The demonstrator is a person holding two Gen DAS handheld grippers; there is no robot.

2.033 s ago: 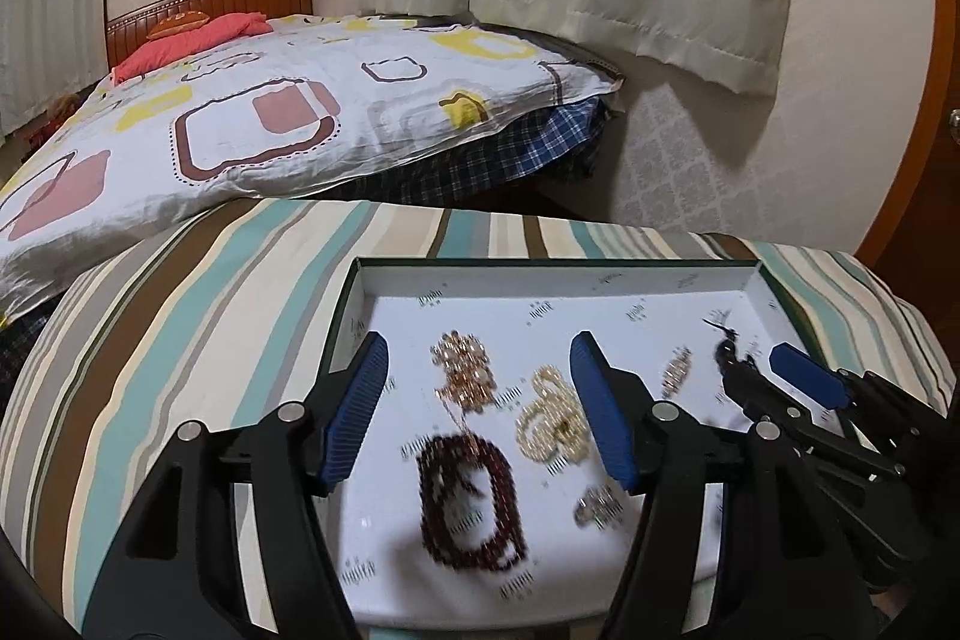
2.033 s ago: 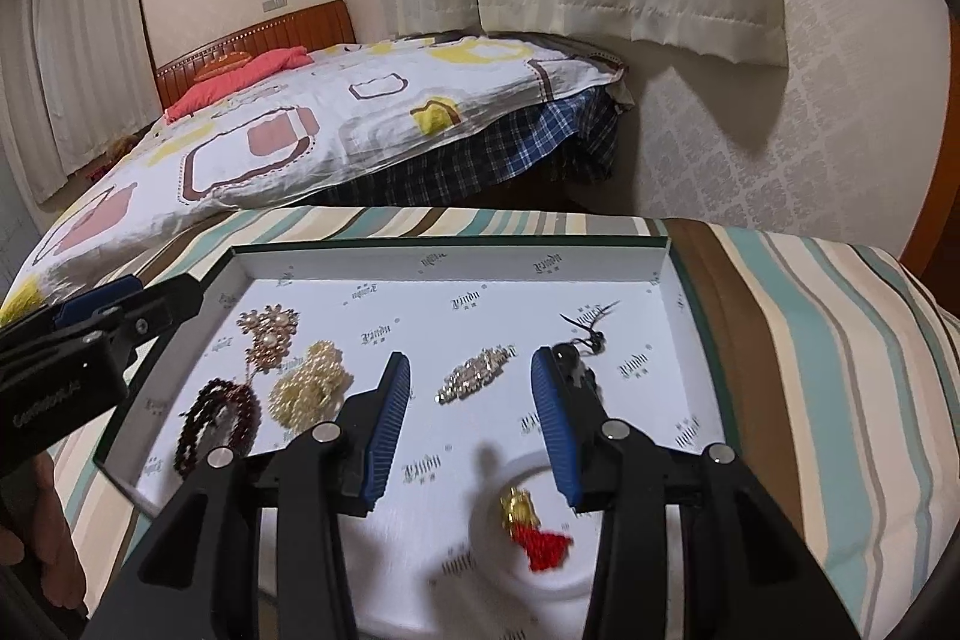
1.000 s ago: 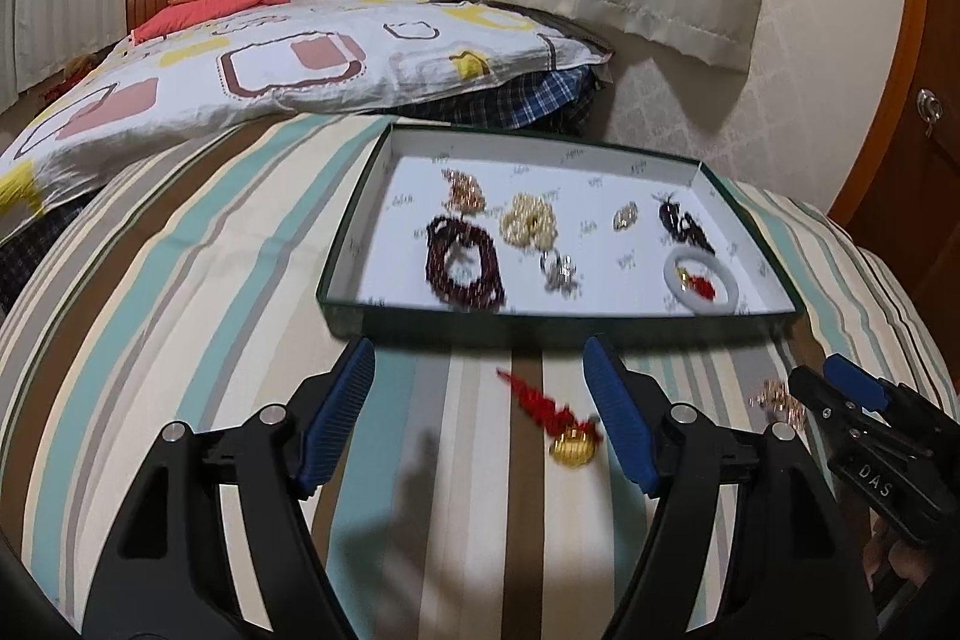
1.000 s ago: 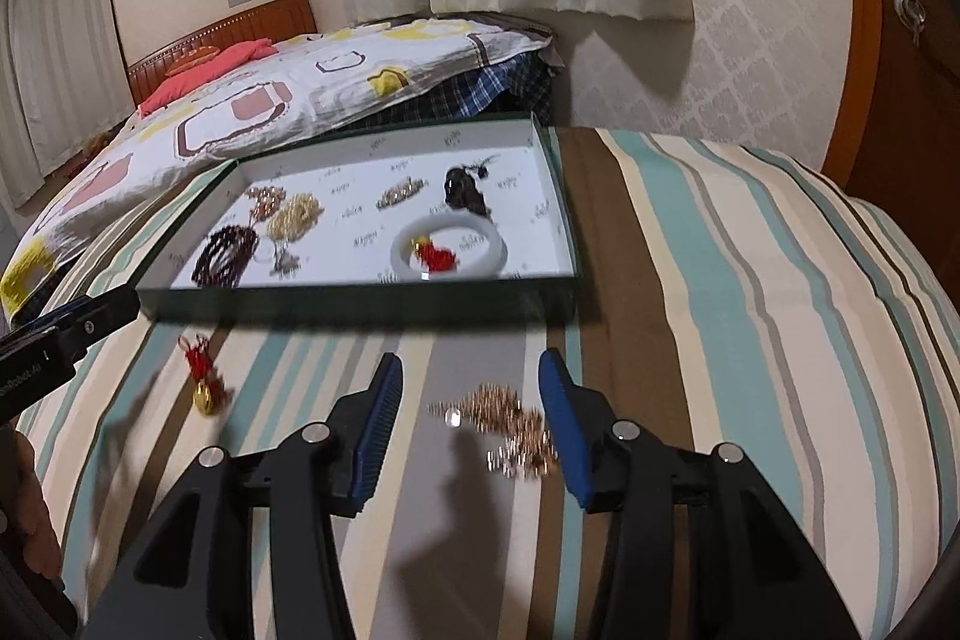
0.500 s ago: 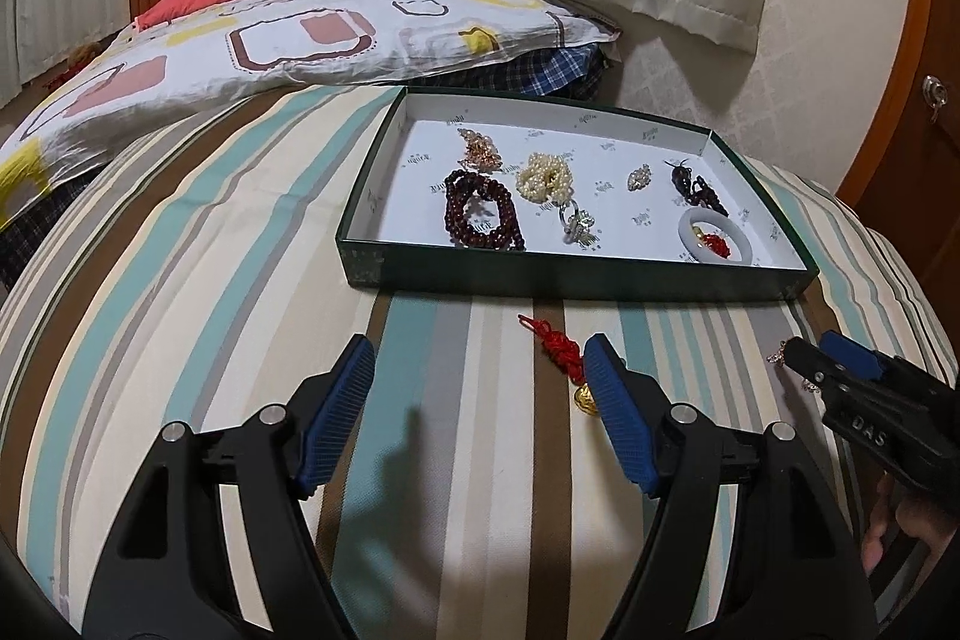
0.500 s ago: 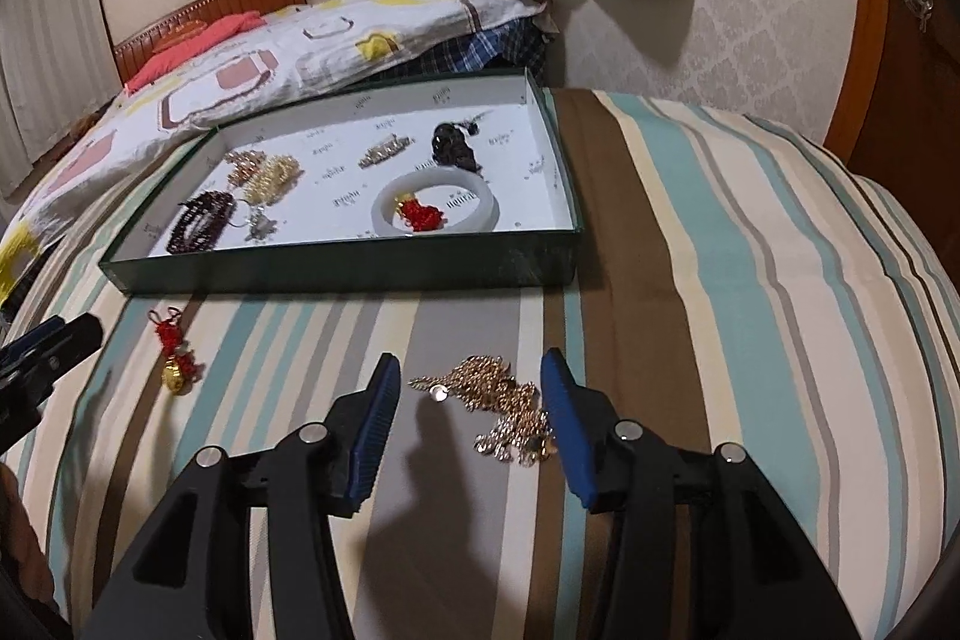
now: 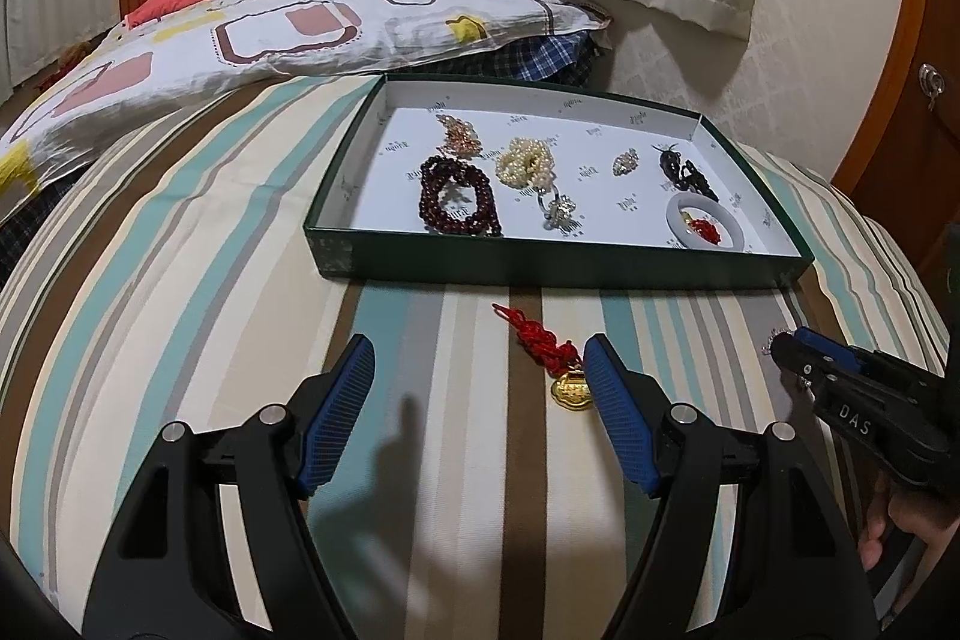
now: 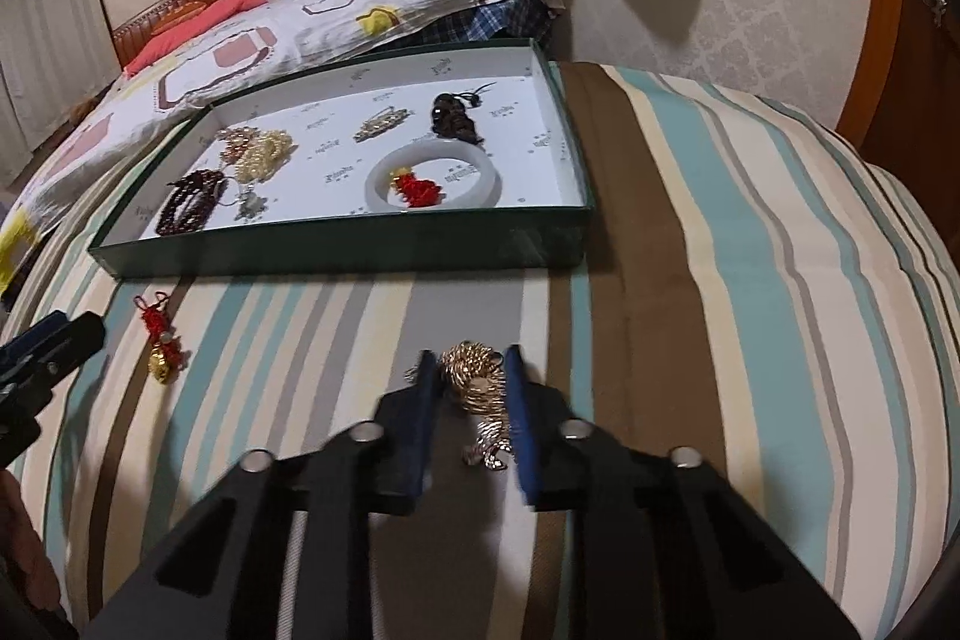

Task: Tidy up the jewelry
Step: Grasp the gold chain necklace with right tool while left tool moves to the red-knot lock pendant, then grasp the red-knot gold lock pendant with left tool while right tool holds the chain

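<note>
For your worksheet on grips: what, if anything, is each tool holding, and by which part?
The right tool is shut on the gold chain, gripping its bunched upper end. The left tool is open and holds nothing.

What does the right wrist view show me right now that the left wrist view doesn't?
Only the right wrist view shows the gold chain on the striped cloth, between the right claw fingers, which have closed in around it. Only the left wrist view shows the left claw wide open, its right finger beside the red-tasselled gold charm. Both show the green tray, its white bangle, dark red beads and pearls.
</note>
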